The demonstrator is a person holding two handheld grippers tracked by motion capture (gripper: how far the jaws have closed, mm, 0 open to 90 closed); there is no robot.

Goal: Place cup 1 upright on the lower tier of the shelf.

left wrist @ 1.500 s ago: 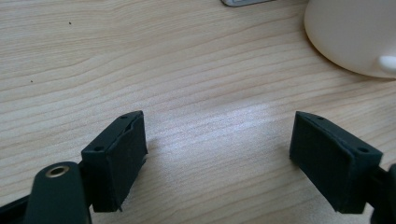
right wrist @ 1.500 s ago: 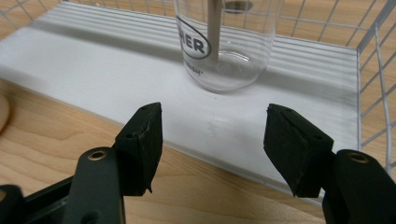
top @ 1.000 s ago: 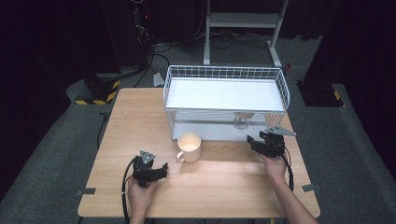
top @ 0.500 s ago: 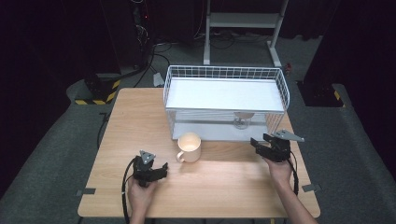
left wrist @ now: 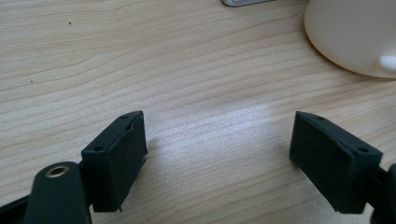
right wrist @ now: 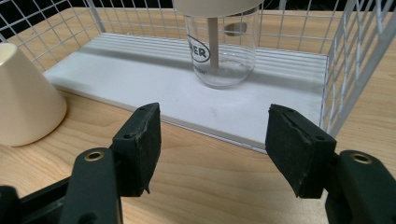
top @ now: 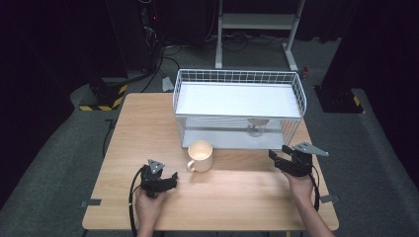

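Observation:
A cream mug point(top: 200, 155) stands on the wooden table point(top: 148, 128) in front of a white wire rack point(top: 237, 106). On the rack's lower shelf stands a clear glass point(top: 255, 127) with a printed mark point(right wrist: 219, 51). My left gripper point(top: 165, 181) rests low on the table, left of the mug point(left wrist: 355, 35), open with nothing between its fingers. My right gripper point(top: 282, 159) hovers to the mug's right, before the rack's lower shelf point(right wrist: 154, 74), open and empty, facing the glass. The mug point(right wrist: 23, 100) shows at the left of the right gripper view.
The rack has an upper white shelf point(top: 239, 98) with a wire rim. Wire walls point(right wrist: 355, 60) close the rack's right side. Beyond the table are dark floor, cables point(top: 153, 54) and a white metal stand point(top: 257, 22). A yellow-black striped block point(top: 106, 101) lies at the far left.
My right gripper has drawn back a little toward the table's front and right, away from the rack. The left gripper and the mug have stayed put.

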